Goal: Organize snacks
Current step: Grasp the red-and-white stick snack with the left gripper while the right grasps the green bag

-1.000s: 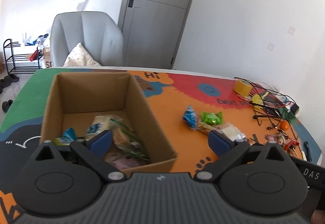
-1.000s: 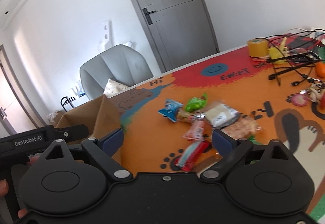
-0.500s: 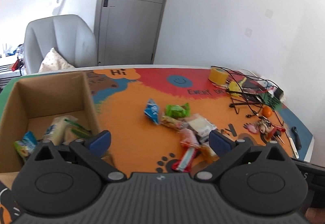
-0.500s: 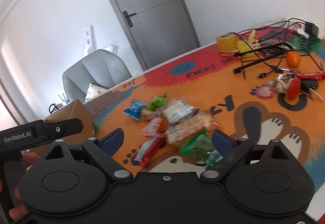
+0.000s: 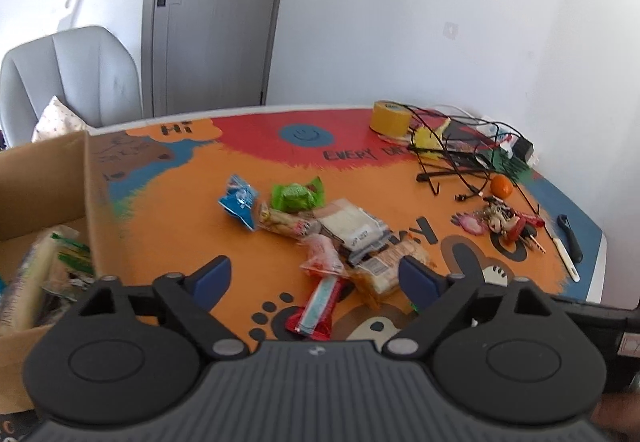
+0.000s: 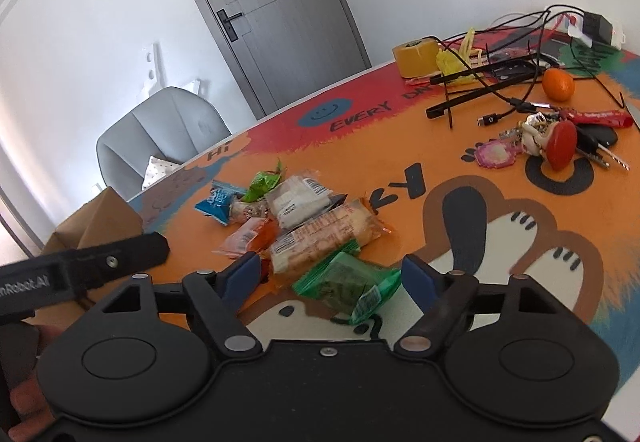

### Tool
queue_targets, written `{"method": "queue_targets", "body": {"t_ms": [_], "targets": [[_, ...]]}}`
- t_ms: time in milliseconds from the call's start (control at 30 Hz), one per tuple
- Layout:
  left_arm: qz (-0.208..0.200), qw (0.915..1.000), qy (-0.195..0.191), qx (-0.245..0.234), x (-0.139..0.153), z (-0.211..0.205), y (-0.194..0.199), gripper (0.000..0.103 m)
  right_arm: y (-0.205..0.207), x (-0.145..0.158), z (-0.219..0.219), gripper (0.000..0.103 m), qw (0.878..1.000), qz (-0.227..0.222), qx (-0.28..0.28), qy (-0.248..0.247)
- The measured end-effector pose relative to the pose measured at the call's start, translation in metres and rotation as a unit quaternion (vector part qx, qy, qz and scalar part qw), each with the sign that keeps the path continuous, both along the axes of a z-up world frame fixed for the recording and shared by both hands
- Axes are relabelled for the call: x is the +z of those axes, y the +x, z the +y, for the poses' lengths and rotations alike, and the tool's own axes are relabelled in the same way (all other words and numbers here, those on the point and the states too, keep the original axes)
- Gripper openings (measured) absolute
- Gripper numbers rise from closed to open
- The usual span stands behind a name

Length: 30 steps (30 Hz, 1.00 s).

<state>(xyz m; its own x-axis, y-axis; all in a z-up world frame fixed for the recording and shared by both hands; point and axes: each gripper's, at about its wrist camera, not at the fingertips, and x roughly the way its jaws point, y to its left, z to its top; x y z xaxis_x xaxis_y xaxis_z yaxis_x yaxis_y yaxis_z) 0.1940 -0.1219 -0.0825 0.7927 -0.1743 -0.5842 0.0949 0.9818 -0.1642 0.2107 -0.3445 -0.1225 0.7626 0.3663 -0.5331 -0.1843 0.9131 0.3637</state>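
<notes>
A pile of snack packets lies on the orange mat: a blue packet [image 5: 238, 201], a light green one [image 5: 295, 196], a white-wrapped one [image 5: 352, 222], an orange-red one [image 5: 322, 256], a red bar [image 5: 318, 312] and a long cracker pack [image 6: 322, 238]. A dark green packet [image 6: 349, 283] lies between the fingers of my right gripper [image 6: 332, 284], which is open and just above it. My left gripper [image 5: 316, 280] is open and empty, above the pile's near edge. A cardboard box [image 5: 44, 177] with several snacks inside stands at the left.
At the back right lie a yellow tape roll [image 5: 390, 117], tangled black cables [image 5: 456, 157], an orange [image 5: 501, 186], keys with charms [image 5: 500, 222] and a knife [image 5: 568, 248]. A grey chair [image 5: 76, 77] stands behind the table. The left gripper's body [image 6: 80, 268] shows at the right view's left.
The left gripper has swung right, from over the box to the snack pile. The right gripper has moved forward and down to the dark green packet.
</notes>
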Motion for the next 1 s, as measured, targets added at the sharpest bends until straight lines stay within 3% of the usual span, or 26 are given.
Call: {"method": "queue_targets", "body": {"t_ms": [233, 567, 800, 900, 967, 1000], "targets": [[0.032, 0.9995, -0.007, -0.003, -0.022, 0.000, 0.020, 0.069, 0.015, -0.008, 0.002, 0.072, 1.000, 0.002, 0.009, -0.007], [0.062, 0.9981, -0.003, -0.005, -0.050, -0.006, 0.039, 0.060, 0.016, -0.019, 0.007, 0.068, 0.999, 0.012, 0.032, -0.024], [0.054, 0.9983, 0.009, -0.017, -0.060, -0.013, 0.041, 0.058, 0.006, -0.017, 0.016, 0.068, 0.997, 0.009, 0.053, -0.060], [0.051, 0.9982, 0.027, -0.018, -0.061, -0.016, 0.039, 0.044, 0.003, -0.017, 0.015, 0.069, 0.997, 0.009, 0.055, -0.060], [0.053, 0.9979, 0.032, -0.018, -0.060, -0.015, 0.039, 0.021, 0.003, -0.017, 0.015, 0.070, 0.997, 0.013, 0.055, -0.060], [0.055, 0.9978, 0.031, -0.018, -0.060, -0.014, 0.039, 0.020, 0.003, -0.017, 0.016, 0.070, 0.996, 0.016, 0.055, -0.062]]}}
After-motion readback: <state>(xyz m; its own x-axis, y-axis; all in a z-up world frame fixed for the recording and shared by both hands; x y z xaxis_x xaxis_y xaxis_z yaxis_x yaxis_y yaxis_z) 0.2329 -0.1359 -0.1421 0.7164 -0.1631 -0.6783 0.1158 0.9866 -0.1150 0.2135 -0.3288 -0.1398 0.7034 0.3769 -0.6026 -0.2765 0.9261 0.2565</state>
